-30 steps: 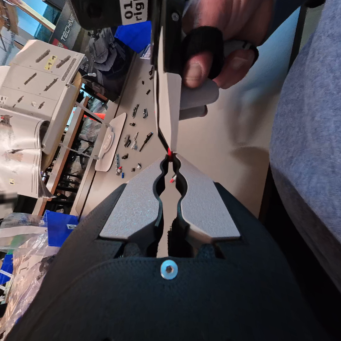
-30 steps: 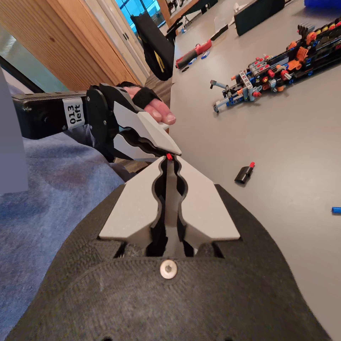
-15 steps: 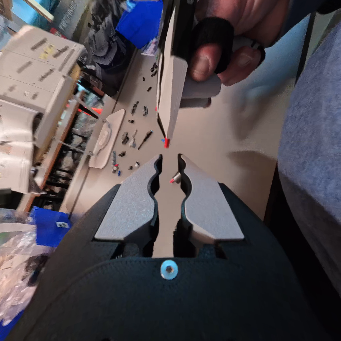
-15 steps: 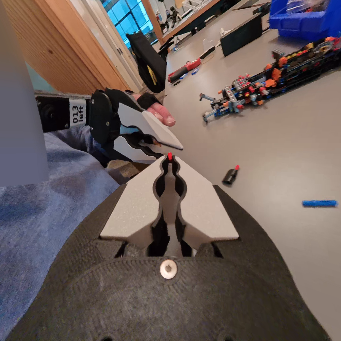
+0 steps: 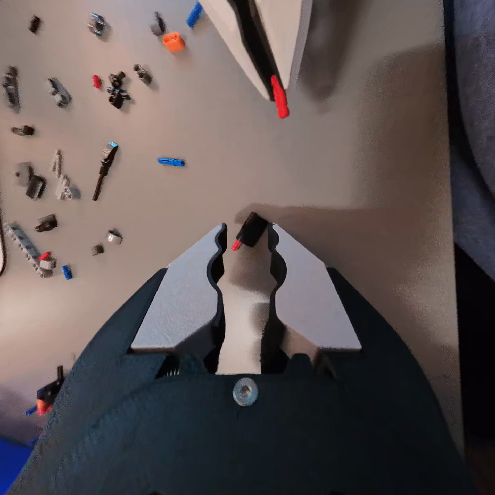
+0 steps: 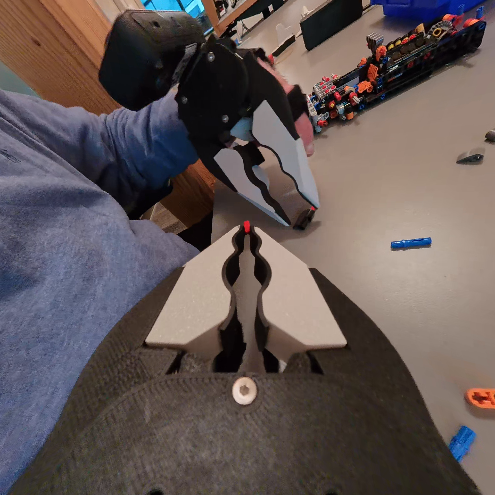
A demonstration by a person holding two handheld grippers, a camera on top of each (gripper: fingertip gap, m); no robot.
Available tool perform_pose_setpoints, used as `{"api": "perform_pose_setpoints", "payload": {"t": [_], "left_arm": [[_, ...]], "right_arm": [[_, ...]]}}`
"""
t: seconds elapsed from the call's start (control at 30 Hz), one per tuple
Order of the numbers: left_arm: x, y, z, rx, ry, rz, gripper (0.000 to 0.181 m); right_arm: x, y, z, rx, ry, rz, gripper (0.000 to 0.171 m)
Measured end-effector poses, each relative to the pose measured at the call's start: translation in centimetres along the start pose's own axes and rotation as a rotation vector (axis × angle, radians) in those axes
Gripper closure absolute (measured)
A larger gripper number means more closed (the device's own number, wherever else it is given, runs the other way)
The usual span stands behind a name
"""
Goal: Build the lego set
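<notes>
The left gripper (image 5: 247, 233) hangs low over the grey tabletop (image 5: 348, 166), its pale wavy-edged fingers spread on either side of a short black cylindrical Lego connector with a red pin in one end (image 5: 250, 232); the piece lies on the table between the fingertips, just beside the right-hand one, and whether it touches cannot be told. At about one o'clock from it, the right gripper (image 5: 277, 89) pinches a small red Lego pin (image 5: 278, 97) at its very tips, jaws closed on it. In the right wrist view the same red pin (image 6: 246, 227) shows between that gripper's (image 6: 246, 229) tips. A long blue Lego axle pin (image 6: 410, 243) lies at three o'clock of it, and the long, partly built black Lego model with orange and red parts (image 6: 396, 67) stretches across at one o'clock. A blue plastic bin (image 6: 417, 6) sits at the table's far edge, its contents out of sight. Loose small Lego pieces (image 5: 61, 171) scatter the table at nine to eleven o'clock of the left gripper.
</notes>
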State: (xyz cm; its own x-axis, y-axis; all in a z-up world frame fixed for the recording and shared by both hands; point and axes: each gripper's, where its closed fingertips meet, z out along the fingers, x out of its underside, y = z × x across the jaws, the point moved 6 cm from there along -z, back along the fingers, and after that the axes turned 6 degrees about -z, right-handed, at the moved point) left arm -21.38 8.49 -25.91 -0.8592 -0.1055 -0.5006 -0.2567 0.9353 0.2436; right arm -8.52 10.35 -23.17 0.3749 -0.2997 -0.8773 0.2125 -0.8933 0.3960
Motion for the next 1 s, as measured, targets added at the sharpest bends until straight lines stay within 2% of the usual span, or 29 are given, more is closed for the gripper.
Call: {"api": "perform_pose_setpoints", "payload": {"t": [0.03, 0.13, 0.23, 0.3, 0.53, 0.87, 0.93, 0.97, 1.0], "left_arm": [[0.0, 0.1, 0.2, 0.034, 0.013, 0.009, 0.154], [0.0, 0.2, 0.6, 0.131, 0.044, 0.005, 0.165], [0.0, 0.5, 0.7, 0.179, 0.056, -0.026, 0.165], [0.0, 0.6, 0.8, 0.160, 0.039, -0.026, 0.166], [0.5, 0.5, 0.8, 0.060, -0.050, -0.201, 0.168], [-1.1, -0.9, 0.0, 0.003, -0.342, -0.448, 0.168], [-1.0, -1.1, 0.2, 0.014, -0.348, -0.477, 0.169], [-0.8, -1.2, 0.3, 0.001, -0.345, -0.469, 0.181], [-0.7, -1.2, 0.4, -0.001, -0.338, -0.471, 0.181]], "right_arm": [[0.0, -0.1, 0.0, -0.004, -0.001, 0.002, 0.170], [0.1, -0.3, 0.0, -0.013, -0.001, 0.009, 0.170], [0.2, -0.7, -0.1, -0.015, -0.003, 0.018, 0.170], [0.2, -1.1, -0.2, -0.002, 0.001, 0.017, 0.170], [0.2, -2.4, 0.1, 0.082, 0.078, -0.106, 0.170], [0.5, -2.8, 1.8, 0.134, 0.221, -0.331, 0.170], [0.8, -2.9, 2.0, 0.158, 0.251, -0.379, 0.170], [0.9, -2.9, 2.1, 0.160, 0.265, -0.398, 0.170], [1.0, -2.8, 2.2, 0.163, 0.274, -0.413, 0.170]]}}
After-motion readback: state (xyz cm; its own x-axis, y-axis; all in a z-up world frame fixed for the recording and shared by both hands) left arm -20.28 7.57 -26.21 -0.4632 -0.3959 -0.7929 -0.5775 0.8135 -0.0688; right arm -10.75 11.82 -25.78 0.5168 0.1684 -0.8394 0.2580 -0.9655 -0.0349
